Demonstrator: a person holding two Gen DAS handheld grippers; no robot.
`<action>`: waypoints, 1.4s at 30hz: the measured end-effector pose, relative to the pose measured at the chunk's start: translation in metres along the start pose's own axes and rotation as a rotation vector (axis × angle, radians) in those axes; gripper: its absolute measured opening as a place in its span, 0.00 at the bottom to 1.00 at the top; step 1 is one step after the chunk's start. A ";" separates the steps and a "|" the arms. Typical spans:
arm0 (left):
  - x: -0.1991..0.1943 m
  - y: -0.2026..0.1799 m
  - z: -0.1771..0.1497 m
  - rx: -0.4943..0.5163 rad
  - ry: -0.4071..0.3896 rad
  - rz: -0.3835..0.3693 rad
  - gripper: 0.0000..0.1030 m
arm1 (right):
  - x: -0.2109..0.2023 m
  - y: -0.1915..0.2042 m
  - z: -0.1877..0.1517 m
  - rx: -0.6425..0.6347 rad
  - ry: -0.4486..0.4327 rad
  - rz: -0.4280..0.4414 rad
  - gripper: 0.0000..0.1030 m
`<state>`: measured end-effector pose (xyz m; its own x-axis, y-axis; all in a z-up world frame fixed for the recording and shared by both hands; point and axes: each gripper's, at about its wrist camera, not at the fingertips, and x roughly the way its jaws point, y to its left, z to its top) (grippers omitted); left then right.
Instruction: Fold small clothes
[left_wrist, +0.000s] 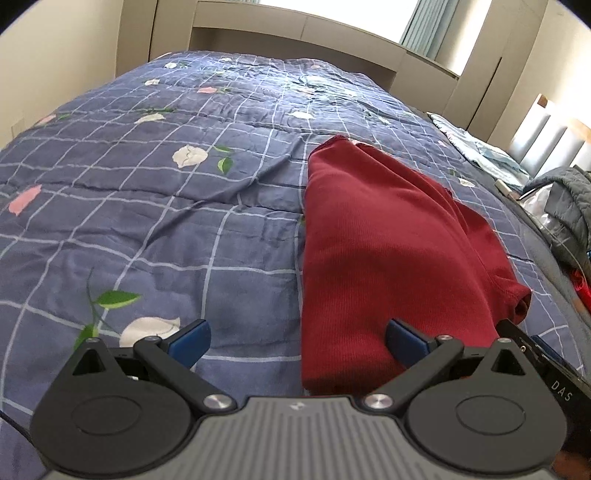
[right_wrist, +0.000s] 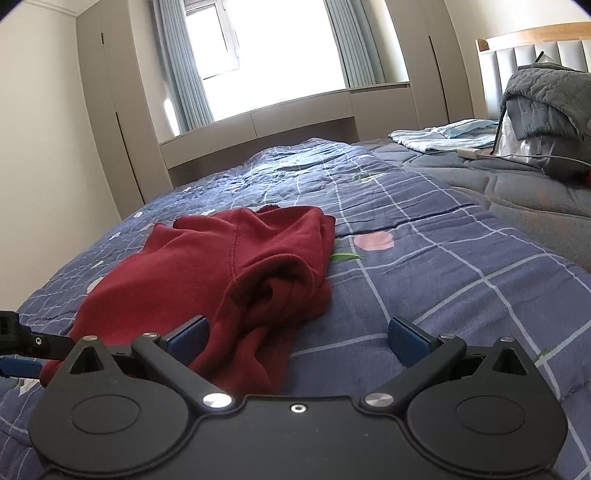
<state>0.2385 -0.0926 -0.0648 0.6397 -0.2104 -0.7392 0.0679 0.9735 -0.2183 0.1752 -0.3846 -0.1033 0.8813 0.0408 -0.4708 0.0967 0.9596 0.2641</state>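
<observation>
A small dark red garment (left_wrist: 376, 251) lies folded lengthwise on the blue checked floral bedspread (left_wrist: 155, 206). In the right wrist view the garment (right_wrist: 207, 273) has a bunched, rumpled end near the camera. My left gripper (left_wrist: 297, 345) is open and empty, just in front of the garment's near edge, its right finger over the cloth. My right gripper (right_wrist: 297, 341) is open and empty, its left finger at the garment's near end. The left gripper also shows at the left edge of the right wrist view (right_wrist: 22, 350).
A grey quilted blanket (right_wrist: 546, 103) and a light blue cloth (right_wrist: 443, 136) lie near the headboard (right_wrist: 532, 55). A white charger with cable (right_wrist: 469, 152) rests on the grey mattress. Cabinets and a window (right_wrist: 280, 55) stand beyond the bed.
</observation>
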 end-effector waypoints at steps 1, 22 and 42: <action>-0.001 -0.001 0.001 0.005 -0.001 0.002 1.00 | -0.001 0.000 0.000 0.002 -0.001 0.001 1.00; 0.001 0.008 0.017 -0.014 -0.018 0.046 1.00 | -0.005 0.027 -0.002 -0.105 0.021 -0.129 0.99; 0.002 0.015 0.035 -0.020 -0.040 0.015 1.00 | -0.014 -0.006 0.013 0.082 -0.032 0.025 0.99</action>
<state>0.2680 -0.0756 -0.0474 0.6706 -0.1918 -0.7166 0.0429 0.9744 -0.2206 0.1687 -0.3945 -0.0876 0.8982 0.0542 -0.4363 0.1110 0.9323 0.3443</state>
